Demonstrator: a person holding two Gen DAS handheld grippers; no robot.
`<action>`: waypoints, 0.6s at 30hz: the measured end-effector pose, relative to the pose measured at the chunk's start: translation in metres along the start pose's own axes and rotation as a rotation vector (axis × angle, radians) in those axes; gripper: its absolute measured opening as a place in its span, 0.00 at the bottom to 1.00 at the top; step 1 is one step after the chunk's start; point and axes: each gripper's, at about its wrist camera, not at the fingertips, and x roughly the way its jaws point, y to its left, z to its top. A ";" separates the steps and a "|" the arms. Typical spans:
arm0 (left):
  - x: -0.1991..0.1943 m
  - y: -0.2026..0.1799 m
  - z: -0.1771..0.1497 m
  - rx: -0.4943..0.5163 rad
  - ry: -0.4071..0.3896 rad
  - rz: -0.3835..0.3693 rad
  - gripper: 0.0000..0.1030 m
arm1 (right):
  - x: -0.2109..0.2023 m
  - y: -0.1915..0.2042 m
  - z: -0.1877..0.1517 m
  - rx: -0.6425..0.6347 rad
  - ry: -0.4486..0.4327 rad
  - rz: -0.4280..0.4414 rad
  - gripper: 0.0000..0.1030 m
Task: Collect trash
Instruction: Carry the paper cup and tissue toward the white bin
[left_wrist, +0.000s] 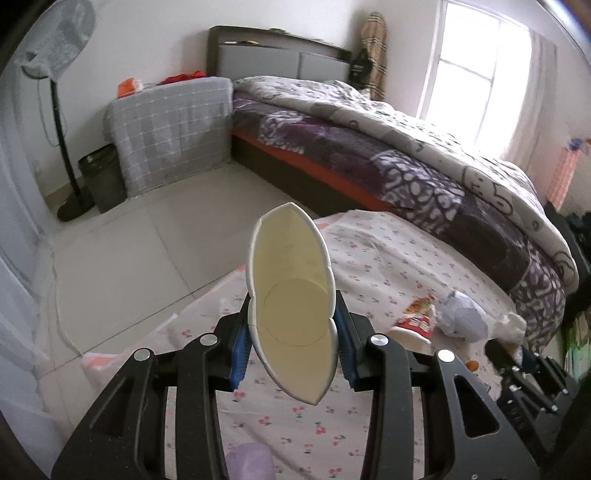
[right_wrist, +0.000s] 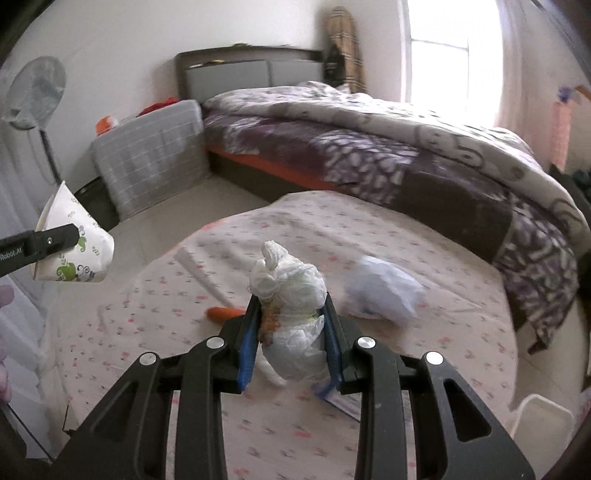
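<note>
A bed (left_wrist: 424, 147) with a rumpled purple-and-grey quilt (right_wrist: 424, 147) filled the far side of the room, its right end cut off by the frame edge in both views. In front of it stood a table under a cherry-print cloth (right_wrist: 332, 236); the cloth hid the tabletop and legs entirely. A window (left_wrist: 476, 62) behind the bed was blown out to white, so nothing beyond it could be made out. Left of the bed a grey checked cover (left_wrist: 173, 133) hid whatever it was draped over. Beside that stood a dark bin (left_wrist: 101, 177), partly hidden by a fan (left_wrist: 59, 40).

The left gripper (left_wrist: 293, 328) was clamped on a squashed paper cup (left_wrist: 291, 295), held above the table's near edge with its open mouth facing the camera. In the right view the same cup showed a green print, with one finger (right_wrist: 55, 234) across its side.

The right gripper (right_wrist: 290, 332) was closed on a knotted white bag (right_wrist: 291, 310), lifted clear of the cloth; something orange-brown sat against the left pad, too blurred to identify.

On the cloth lay a pale crumpled bag (right_wrist: 384, 291), blurred, a red snack packet (left_wrist: 415, 317), a white paper strip (right_wrist: 203, 273) and an orange piece (right_wrist: 223, 313), half hidden behind the right gripper. A white tub rim (right_wrist: 543, 413) was cut off at the lower right.
</note>
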 end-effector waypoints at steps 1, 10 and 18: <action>0.000 -0.008 -0.002 0.013 0.000 -0.005 0.37 | -0.004 -0.010 -0.002 0.015 0.000 -0.009 0.30; -0.001 -0.072 -0.022 0.115 0.000 -0.071 0.37 | -0.032 -0.086 -0.009 0.162 -0.023 -0.085 0.31; -0.005 -0.121 -0.036 0.178 0.002 -0.140 0.37 | -0.058 -0.129 -0.014 0.236 -0.043 -0.141 0.31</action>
